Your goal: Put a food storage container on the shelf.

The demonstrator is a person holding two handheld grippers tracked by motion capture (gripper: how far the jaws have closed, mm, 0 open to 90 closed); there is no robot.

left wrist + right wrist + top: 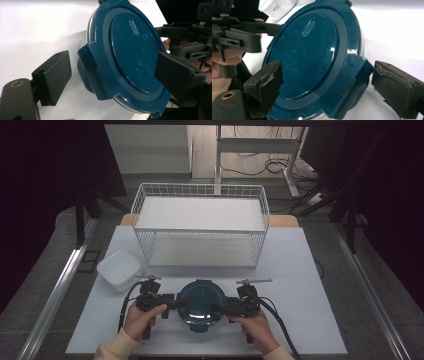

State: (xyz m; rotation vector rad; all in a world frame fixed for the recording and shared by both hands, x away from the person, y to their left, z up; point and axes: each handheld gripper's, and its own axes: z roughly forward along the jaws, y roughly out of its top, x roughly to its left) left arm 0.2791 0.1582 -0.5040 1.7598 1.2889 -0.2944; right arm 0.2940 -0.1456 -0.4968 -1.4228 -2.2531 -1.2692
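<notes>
Both claws, left point(181, 303) and right point(216, 308), astride teal-lidded container point(200, 301) (jaws spread).

Left tool point(176, 303) and right tool point(216, 308) level, pointing inward at each other, jaws parted, both hands gripping handles

Behind our work we see a white wire basket point(200, 222) with two flat white shelves, standing on the white table point(310, 285). To its near left sits a white square plastic container point(118, 268) with rounded corners. Beyond the table, black cables point(272, 166) lie on the floor.
</notes>
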